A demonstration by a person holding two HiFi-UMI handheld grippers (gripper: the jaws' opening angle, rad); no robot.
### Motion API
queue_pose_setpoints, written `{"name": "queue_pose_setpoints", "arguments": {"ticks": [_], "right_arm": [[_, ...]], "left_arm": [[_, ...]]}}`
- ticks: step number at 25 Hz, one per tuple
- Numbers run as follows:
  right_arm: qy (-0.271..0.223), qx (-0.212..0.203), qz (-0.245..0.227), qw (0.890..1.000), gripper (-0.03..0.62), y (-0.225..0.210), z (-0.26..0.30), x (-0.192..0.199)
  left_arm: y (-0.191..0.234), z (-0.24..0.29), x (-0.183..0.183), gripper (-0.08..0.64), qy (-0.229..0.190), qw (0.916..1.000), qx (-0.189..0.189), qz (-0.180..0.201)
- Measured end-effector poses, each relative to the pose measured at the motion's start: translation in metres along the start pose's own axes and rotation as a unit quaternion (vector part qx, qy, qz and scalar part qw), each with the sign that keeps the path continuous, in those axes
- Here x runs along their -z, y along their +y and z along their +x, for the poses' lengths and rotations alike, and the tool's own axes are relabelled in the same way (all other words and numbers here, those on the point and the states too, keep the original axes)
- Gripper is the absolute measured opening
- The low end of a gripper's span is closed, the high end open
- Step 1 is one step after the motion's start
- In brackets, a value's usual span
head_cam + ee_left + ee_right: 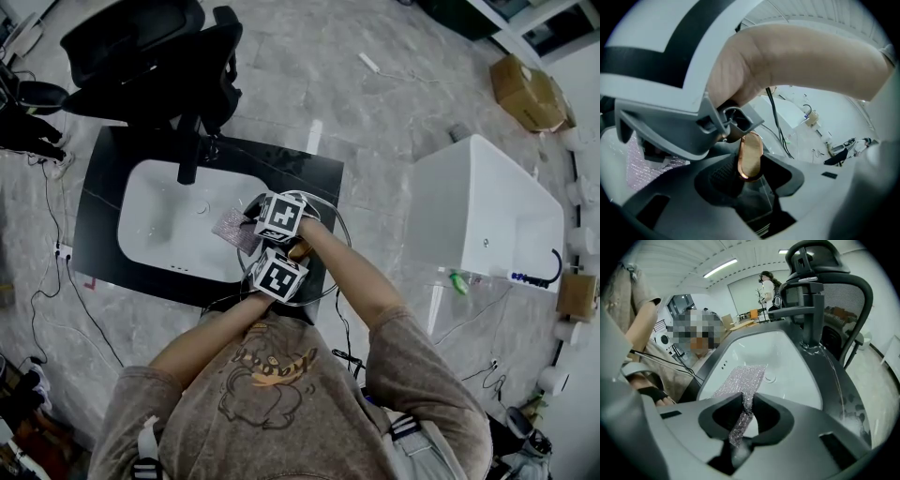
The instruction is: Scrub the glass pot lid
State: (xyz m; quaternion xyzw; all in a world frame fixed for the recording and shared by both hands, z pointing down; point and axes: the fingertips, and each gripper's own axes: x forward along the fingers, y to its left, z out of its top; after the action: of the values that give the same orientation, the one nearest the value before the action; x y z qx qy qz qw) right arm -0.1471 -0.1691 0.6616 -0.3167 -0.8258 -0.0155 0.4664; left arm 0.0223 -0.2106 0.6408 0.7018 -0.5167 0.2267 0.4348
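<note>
The glass pot lid (330, 274) stands on edge over the right end of the sink. Its copper-coloured handle (750, 157) sits between the pads of my left gripper (751, 180), which is shut on it; the glass (761, 199) shows just below. In the head view the left gripper (291, 260) is the nearer of the two marker cubes. My right gripper (743, 417) is shut on a sparkly silver scrubbing cloth (744, 380) that hangs over the white basin. From above, the right gripper (257, 225) is right behind the left one, with the cloth (234, 230) to its left.
The white sink (155, 220) is set in a black counter (103, 187), with a black faucet (190, 150) at its far side. A black office chair (150, 52) stands behind. A white tub (487, 216) is to the right. Cables trail over the marble floor.
</note>
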Motion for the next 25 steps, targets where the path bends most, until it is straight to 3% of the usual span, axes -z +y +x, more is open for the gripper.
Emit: {"name": "queue_pose_setpoints", "arguments": {"ticks": [7,12,15,18,22,25], "right_arm": [[-0.014,0.011,0.020,1.000,0.089,-0.004,-0.004,-0.003],[-0.044,0.075,0.066,0.994,0.089,-0.031,-0.030,0.005],[-0.069,0.121,0.121,0.983,0.087,-0.052,-0.056,0.022],[-0.100,0.189,0.190,0.958,0.087,-0.068,-0.094,0.048],[-0.162,0.275,0.283,0.905,0.084,-0.055,-0.144,0.087],[-0.197,0.326,0.336,0.861,0.083,-0.028,-0.171,0.116]], "left_arm": [[0.000,-0.002,0.000,0.192,-0.007,0.9996,0.020,-0.019],[0.002,-0.009,-0.001,0.202,-0.008,0.9993,0.031,-0.021],[0.004,-0.018,-0.004,0.202,-0.018,0.9988,0.042,-0.020],[0.007,-0.030,-0.008,0.201,-0.026,0.9973,0.066,-0.019],[0.019,-0.047,-0.015,0.179,-0.043,0.9948,0.085,-0.037],[0.034,-0.054,-0.022,0.033,-0.063,0.9943,0.068,-0.052]]}}
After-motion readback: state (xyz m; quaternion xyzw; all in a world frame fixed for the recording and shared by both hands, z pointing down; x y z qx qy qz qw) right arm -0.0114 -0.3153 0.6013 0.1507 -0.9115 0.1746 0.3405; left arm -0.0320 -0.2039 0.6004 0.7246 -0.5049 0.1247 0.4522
